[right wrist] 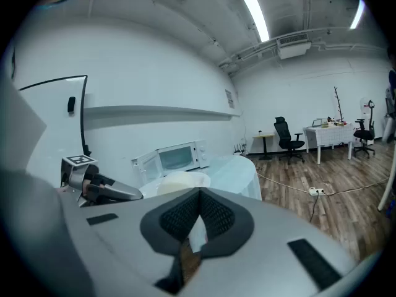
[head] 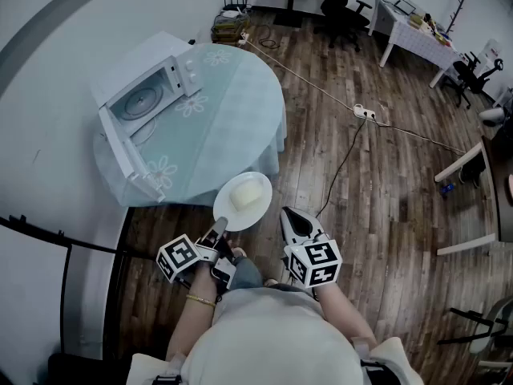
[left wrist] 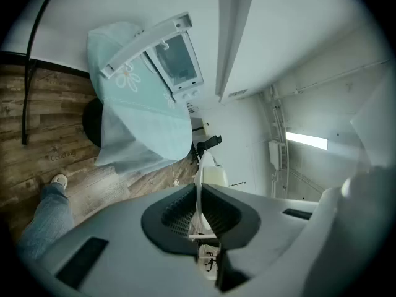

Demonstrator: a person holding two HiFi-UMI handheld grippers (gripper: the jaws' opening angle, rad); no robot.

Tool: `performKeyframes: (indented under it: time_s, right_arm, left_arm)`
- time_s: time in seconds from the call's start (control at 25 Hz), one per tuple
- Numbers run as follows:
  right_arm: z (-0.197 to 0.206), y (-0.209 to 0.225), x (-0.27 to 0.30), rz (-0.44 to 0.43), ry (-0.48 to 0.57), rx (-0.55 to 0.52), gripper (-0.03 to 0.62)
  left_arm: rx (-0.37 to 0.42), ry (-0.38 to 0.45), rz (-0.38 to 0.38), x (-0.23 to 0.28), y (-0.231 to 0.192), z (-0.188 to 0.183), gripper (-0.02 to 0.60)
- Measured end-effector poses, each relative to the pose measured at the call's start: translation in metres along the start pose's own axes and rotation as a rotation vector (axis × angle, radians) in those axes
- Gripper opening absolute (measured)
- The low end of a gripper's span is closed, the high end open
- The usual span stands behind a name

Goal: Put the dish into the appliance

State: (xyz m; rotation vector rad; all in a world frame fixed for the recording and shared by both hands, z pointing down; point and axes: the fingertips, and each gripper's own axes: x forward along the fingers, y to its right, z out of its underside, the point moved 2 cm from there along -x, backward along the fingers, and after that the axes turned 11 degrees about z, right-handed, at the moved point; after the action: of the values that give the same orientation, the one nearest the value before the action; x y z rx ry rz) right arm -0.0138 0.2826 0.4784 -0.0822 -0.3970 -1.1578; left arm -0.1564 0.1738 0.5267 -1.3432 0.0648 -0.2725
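Left tool (head: 220, 231) pinching plate (head: 240, 220) rim, plate level, face up

This looks like an office or lab-like workroom and not a home. It has a wood plank floor (head: 385, 183) and plain white walls, and a black office chair (head: 341, 14) stands near a white desk (head: 405, 34) that carries small things at the far side. A power strip (head: 365, 112) with a long cable lies on the floor, light tubes (right wrist: 255, 16) and bare ducts (right wrist: 291, 42) run along the ceiling, and a microwave (head: 148, 95) stands on a round desk (head: 240, 111) covered with a pale green cloth.
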Motion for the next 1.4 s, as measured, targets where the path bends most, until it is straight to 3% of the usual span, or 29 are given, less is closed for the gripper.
performKeyframes:
  time_s: [0.76, 1.4]
  right_arm:
    - [0.006, -0.005, -0.026, -0.049, -0.002, -0.011, 0.006]
    - [-0.007, -0.001, 0.018, -0.104, -0.028, -0.024, 0.006]
  left_arm:
    - [-0.035, 0.039, 0.037, -0.017, 0.017, 0.017, 0.034]
    - [-0.089, 0.111, 0.024, 0.017, 0.003, -0.017, 0.034]
